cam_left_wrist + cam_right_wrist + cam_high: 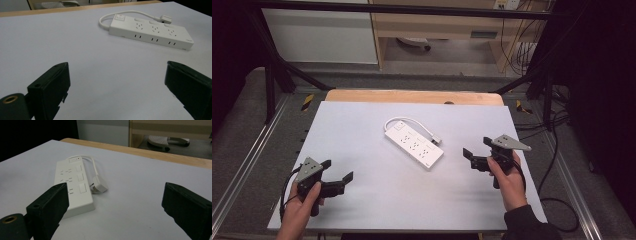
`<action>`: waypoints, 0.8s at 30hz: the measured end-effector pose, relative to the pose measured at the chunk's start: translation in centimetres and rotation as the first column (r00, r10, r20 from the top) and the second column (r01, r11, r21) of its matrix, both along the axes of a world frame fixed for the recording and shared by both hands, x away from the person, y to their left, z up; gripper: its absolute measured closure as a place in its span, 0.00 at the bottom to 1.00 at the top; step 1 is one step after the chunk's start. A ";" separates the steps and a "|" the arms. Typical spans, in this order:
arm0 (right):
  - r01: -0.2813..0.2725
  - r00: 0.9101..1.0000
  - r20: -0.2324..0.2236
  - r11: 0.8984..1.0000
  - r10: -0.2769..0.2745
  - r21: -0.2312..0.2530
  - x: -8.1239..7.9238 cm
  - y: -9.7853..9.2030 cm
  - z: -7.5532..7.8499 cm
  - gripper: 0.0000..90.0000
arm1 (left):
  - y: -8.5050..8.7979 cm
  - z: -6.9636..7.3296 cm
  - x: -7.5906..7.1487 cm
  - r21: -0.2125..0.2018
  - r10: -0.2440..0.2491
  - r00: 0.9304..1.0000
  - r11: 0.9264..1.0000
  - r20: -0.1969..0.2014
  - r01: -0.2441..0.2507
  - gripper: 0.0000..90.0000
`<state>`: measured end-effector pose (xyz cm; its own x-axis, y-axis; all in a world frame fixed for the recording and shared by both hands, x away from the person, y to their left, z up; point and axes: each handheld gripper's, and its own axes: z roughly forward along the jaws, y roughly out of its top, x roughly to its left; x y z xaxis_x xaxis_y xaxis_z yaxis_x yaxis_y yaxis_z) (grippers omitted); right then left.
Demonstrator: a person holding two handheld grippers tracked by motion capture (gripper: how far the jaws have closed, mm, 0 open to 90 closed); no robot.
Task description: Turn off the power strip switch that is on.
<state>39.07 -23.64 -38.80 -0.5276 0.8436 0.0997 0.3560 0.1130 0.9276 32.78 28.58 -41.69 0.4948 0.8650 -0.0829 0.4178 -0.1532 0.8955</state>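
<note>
Nearest the person, the left tongs (pixel 338 178) hover low over the white tabletop (pixel 362 200) with jaws spread wide and nothing between them, well apart from anything. The right tongs (pixel 476 154) are likewise released and empty, held near the right-hand end of the white power strip (pixel 414 144), which lies flat and diagonal in the middle of the tabletop. Its short cable (pixel 412 121) loops from the far end round along the far side, and the plug (pixel 99 186) rests just beside the strip's body. The step in hand looks like an approach, and the right tongs seem better placed. A good grasp would come in square across the narrow width of the near end, jaws low enough to catch both long sides, clear of the plug and cable.
</note>
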 end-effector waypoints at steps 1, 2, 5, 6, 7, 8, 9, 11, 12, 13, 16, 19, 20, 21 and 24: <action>0.005 1.000 -0.001 1.000 -0.005 0.002 -0.1 -0.2 0.0 0.08 | 0.0 0.0 0.0 -0.001 0.000 1.000 1.000 0.000 0.000 0.07; 0.012 1.000 -0.004 1.000 -0.012 0.007 -0.3 -0.4 0.0 0.07 | 0.0 0.0 0.0 -0.001 0.001 1.000 1.000 0.000 -0.001 0.07; 0.026 1.000 -0.002 1.000 -0.026 0.012 -0.6 -1.1 -0.1 0.06 | 0.0 0.0 0.0 -0.001 0.001 1.000 1.000 0.000 -0.001 0.07; 0.032 1.000 -0.001 0.999 -0.032 0.013 -0.7 -1.4 -0.2 0.05 | 0.0 0.0 0.0 -0.002 0.001 1.000 1.000 -0.001 -0.001 0.07; 0.038 0.999 0.003 0.999 -0.038 0.015 -0.8 -1.5 -0.2 0.05 | 0.0 0.0 0.0 -0.002 0.001 1.000 1.000 -0.001 -0.001 0.07; 0.044 0.999 0.003 0.999 -0.044 0.019 -1.0 -1.7 -0.3 0.05 | 0.0 0.0 0.0 -0.002 0.001 1.000 1.000 -0.001 -0.001 0.07; 0.047 0.999 0.005 0.999 -0.047 0.016 -1.1 -1.9 -0.3 0.04 | 0.0 0.0 0.0 -0.002 0.002 1.000 1.000 0.001 -0.002 0.07; 0.056 0.998 0.005 0.998 -0.056 0.015 -1.4 -2.3 -0.4 0.04 | 0.0 0.0 -0.1 -0.002 0.002 1.000 1.000 0.001 -0.002 0.07; 0.058 0.998 0.006 0.998 -0.058 0.015 -1.5 -2.4 -0.5 0.04 | 0.0 0.0 0.0 -0.001 0.001 1.000 1.000 0.003 -0.001 0.07; 0.061 0.998 0.008 0.998 -0.062 0.014 -1.7 -2.6 -0.5 0.04 | 0.1 0.0 0.0 -0.001 0.001 1.000 1.000 0.002 -0.001 0.07; 0.074 0.997 0.012 0.997 -0.075 0.014 -2.1 -3.1 -0.8 0.04 | 0.0 0.0 -0.1 -0.002 0.002 1.000 1.000 0.000 -0.002 0.07; 0.082 0.997 0.012 0.997 -0.082 0.015 -2.6 -3.4 -1.1 0.04 | 0.0 0.0 -0.1 -0.002 0.001 1.000 1.000 -0.001 -0.001 0.07; 0.083 0.996 0.013 0.997 -0.083 0.012 -2.7 -3.5 -1.3 0.04 | 0.0 0.0 -0.1 -0.002 0.001 1.000 1.000 0.001 -0.001 0.07; 0.087 0.996 0.013 0.996 -0.087 0.014 -2.8 -3.6 -1.4 0.04 | 0.0 0.0 -0.1 -0.001 0.002 1.000 1.000 0.001 -0.002 0.07; 0.095 0.995 0.013 0.995 -0.095 0.013 -3.0 -3.9 -1.8 0.04 | 0.0 0.0 -0.1 -0.002 0.003 1.000 1.000 0.002 -0.003 0.07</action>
<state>36.06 -27.49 -40.58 -0.4467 0.8887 0.1037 0.3515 0.0677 0.9337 32.66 28.61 -41.67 0.4924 0.8663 -0.0835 0.4165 -0.1503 0.8966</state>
